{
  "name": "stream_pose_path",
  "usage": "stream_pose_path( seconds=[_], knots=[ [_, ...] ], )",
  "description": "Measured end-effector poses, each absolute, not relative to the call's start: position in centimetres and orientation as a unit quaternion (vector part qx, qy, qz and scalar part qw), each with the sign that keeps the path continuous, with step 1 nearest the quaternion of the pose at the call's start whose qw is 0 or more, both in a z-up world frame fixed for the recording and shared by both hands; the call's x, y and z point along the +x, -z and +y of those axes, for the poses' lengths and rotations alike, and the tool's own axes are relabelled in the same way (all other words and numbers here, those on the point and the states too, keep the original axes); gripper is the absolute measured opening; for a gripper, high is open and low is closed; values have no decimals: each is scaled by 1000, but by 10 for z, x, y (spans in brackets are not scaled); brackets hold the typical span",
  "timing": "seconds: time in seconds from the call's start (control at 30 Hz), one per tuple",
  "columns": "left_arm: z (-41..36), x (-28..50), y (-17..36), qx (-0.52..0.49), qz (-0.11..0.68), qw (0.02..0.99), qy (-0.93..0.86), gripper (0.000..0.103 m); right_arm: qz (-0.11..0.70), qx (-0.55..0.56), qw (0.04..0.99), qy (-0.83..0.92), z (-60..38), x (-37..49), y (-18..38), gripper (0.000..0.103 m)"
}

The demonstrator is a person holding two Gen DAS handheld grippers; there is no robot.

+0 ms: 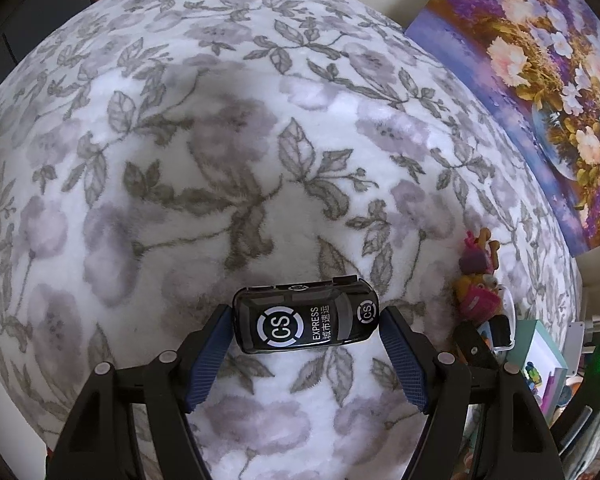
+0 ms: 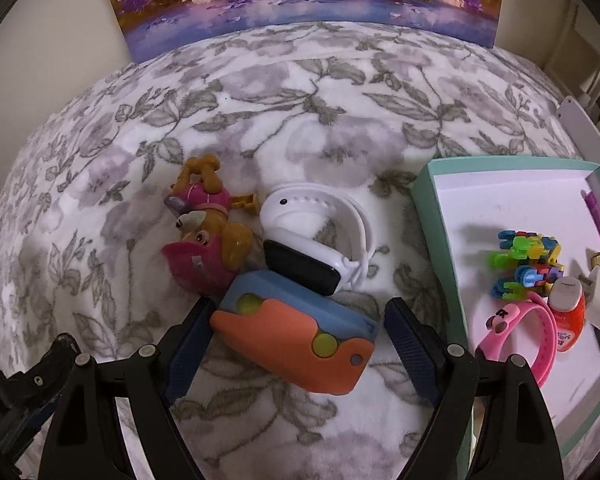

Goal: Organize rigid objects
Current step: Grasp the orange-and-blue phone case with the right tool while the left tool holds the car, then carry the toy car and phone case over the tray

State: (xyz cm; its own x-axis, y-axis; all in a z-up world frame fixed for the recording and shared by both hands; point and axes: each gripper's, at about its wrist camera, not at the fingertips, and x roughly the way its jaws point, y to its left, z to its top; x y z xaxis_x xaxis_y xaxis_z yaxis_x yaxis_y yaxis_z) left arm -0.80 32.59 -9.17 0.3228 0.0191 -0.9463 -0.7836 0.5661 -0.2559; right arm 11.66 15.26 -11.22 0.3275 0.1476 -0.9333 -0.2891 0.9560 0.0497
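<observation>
car (image 1: pixel 306 322): light, glossy, slippery; left gripper (image 1: pixel 306 334) fingers apart, grab its ends
case (image 2: pixel 296 342): stiff plastic; right gripper (image 2: pixel 296 340) spread wide around it

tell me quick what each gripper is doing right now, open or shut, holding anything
Left gripper: open around the black toy car, not clamped.
Right gripper: open around the orange and blue toy, not clamped.

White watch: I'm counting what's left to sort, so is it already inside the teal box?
No, the white watch lies on the floral blanket, outside the teal box.
</observation>
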Motion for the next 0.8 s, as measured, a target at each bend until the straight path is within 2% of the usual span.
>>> stream_pose_path(
  seconds=[0.2, 0.5, 0.8],
  knots=[
    [325, -4, 93, -375, 513, 722, -275, 77, 560, -83, 815, -124, 158, 113, 112, 78],
    [317, -2, 88, -367, 513, 729, -266, 77, 575, -73, 805, -125, 145, 102, 102, 78],
    [300, 4, 61, -342, 498, 753, -263, 77, 550, -36, 823, -136, 117, 93, 47, 78]
  ],
)
